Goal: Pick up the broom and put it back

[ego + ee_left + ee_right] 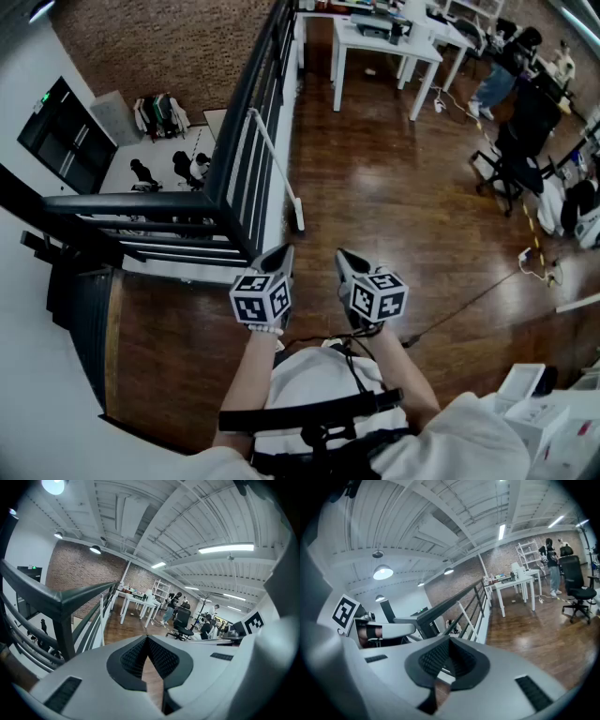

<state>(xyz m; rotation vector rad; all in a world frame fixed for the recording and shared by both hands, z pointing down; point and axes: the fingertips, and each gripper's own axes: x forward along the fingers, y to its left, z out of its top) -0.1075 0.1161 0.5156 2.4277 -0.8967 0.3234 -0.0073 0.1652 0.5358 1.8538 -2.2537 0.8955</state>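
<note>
Left tool (281, 251) and right tool (345, 255) are hovering with jaws together, both empty. The broom (275, 167) is leaning on the railing (131, 204), its head on the floor, well ahead. Risk: nudging the handle with unopened jaws, sending it sliding along the rail.

Head view: high, looking steeply down over left tool (281, 253) and right tool (345, 255) onto floor (375, 206); left gripper view, right gripper view: close behind own jaws, facing forward; all three share black railing (248, 112), white tabletop (375, 42).
</note>
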